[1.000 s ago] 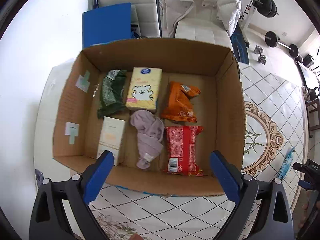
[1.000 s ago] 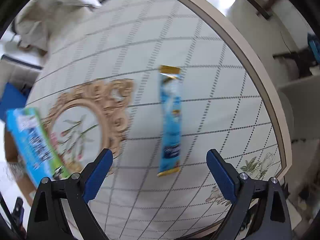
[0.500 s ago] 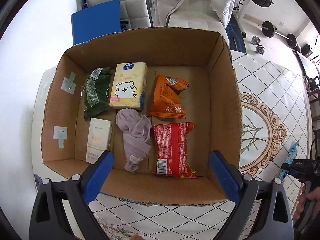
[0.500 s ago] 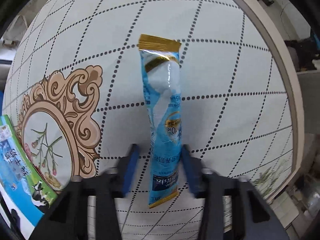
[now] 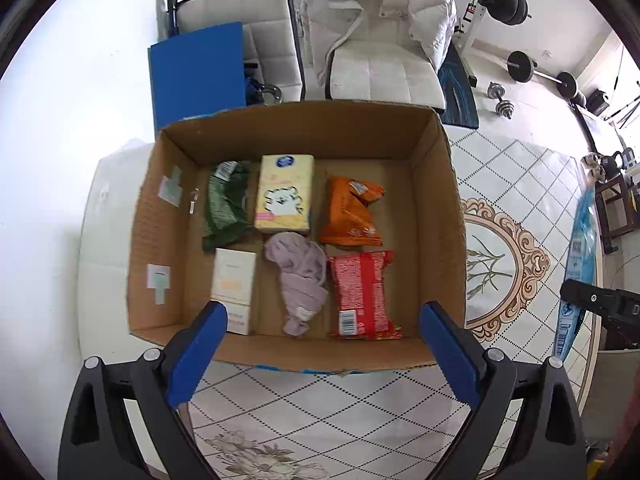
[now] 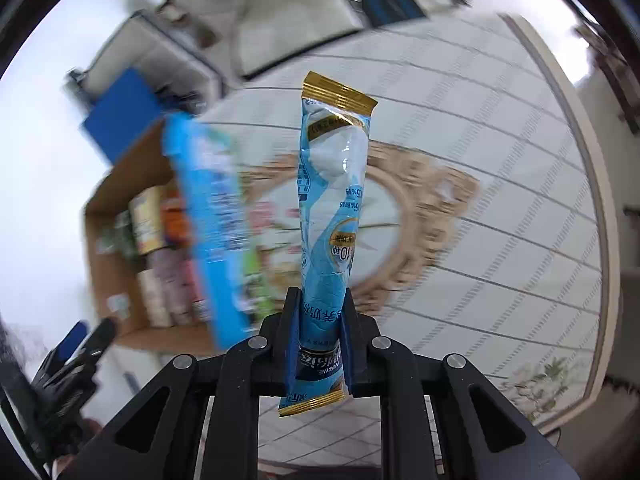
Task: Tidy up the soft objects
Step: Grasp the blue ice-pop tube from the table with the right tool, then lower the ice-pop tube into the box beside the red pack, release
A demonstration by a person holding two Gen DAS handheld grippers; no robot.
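Right wrist: right gripper (image 6: 319, 344) clamps glossy blue foil stick pouch (image 6: 332, 200); left gripper (image 5: 320, 352) gapes above corrugated box (image 5: 436, 216).

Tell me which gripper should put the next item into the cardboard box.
Right. The right gripper is shut on the blue stick sachet, lifted off the table; the left gripper hangs open, holding nothing, before the cardboard box.

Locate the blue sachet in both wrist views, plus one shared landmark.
Left wrist: blue sachet at the far right edge, above the table.
Right wrist: centre frame, upright, pinched near its lower end by the right gripper.
Shared landmark: the cardboard box.
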